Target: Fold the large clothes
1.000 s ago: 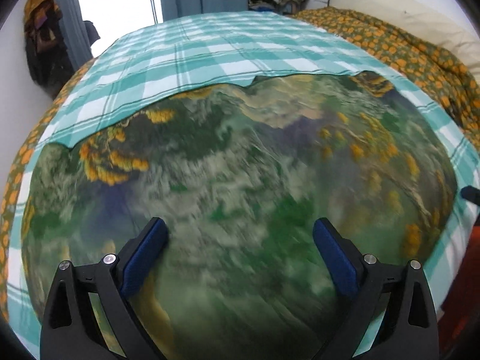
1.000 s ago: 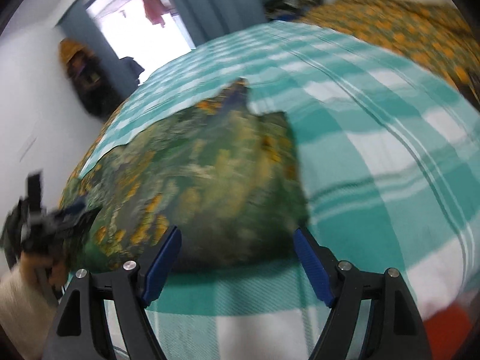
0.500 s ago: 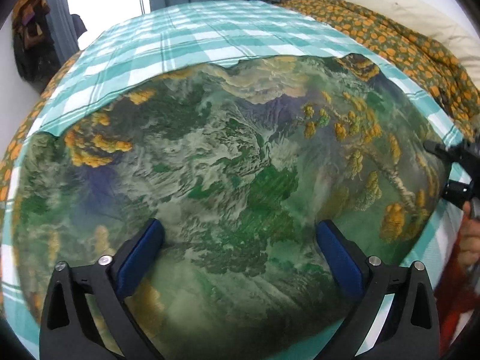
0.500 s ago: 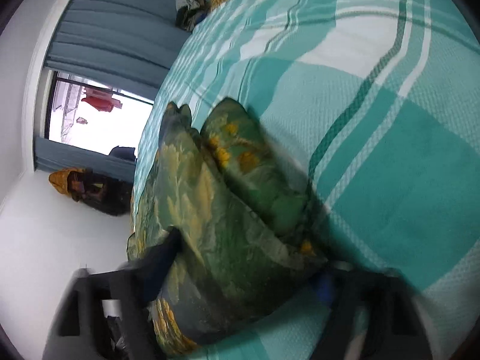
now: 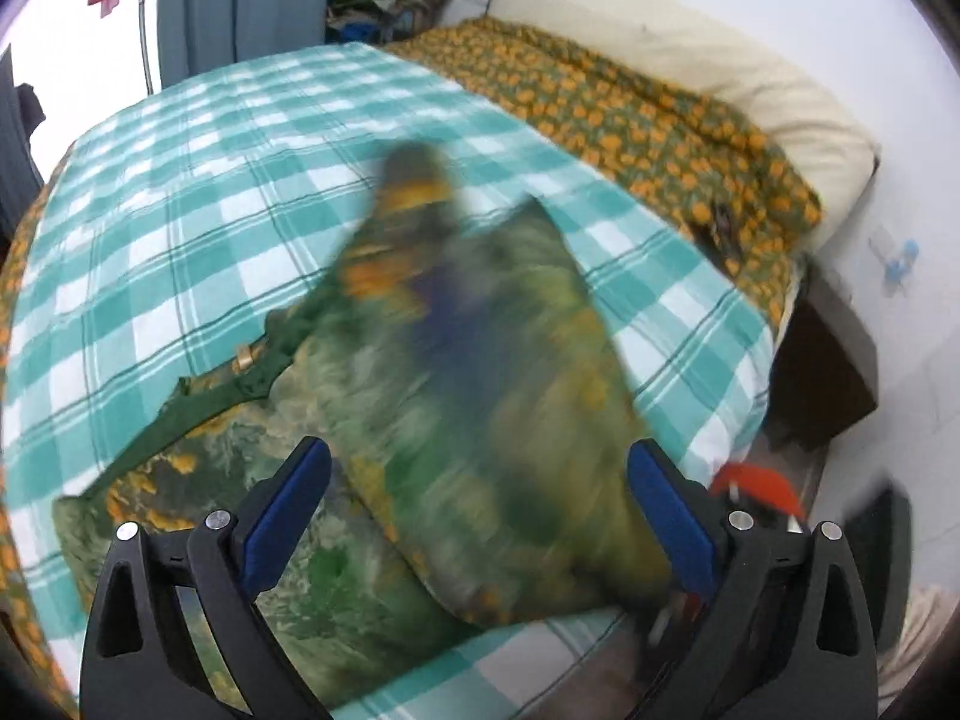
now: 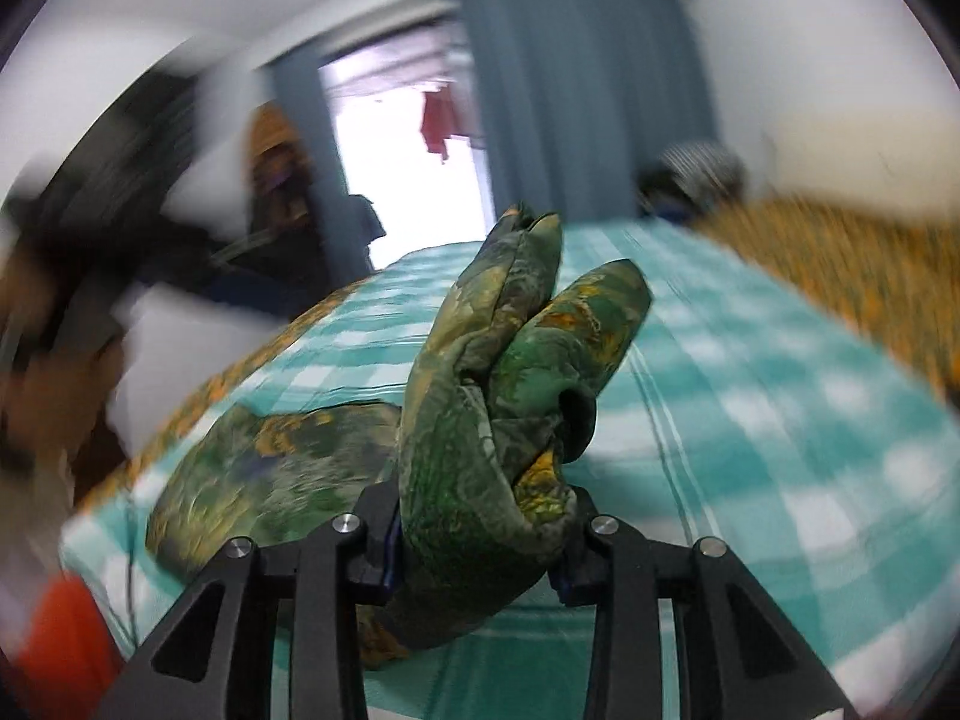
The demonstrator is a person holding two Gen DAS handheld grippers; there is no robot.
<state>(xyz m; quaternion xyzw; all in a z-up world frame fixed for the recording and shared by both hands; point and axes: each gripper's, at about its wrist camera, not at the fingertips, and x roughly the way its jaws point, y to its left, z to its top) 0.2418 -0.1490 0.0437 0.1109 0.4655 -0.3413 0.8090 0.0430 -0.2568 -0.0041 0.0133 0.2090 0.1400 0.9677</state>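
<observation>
Blurred green garment (image 5: 480, 420) over checked bedspread (image 5: 180, 180)

Garment (image 5: 480, 408): green print with orange and blue patches. Bed sheet (image 5: 180, 192): teal-and-white check. Blanket (image 5: 630, 114): green with orange floral print. Pillow (image 5: 750, 78): cream. Curtains (image 6: 588, 90): grey-blue.

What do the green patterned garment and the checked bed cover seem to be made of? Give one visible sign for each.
Green patterned garment: probably thin woven cloth with a slight sheen; it bunches into soft folds. Checked bed cover: seemingly matte woven cotton, lying flat, no shine.
</observation>
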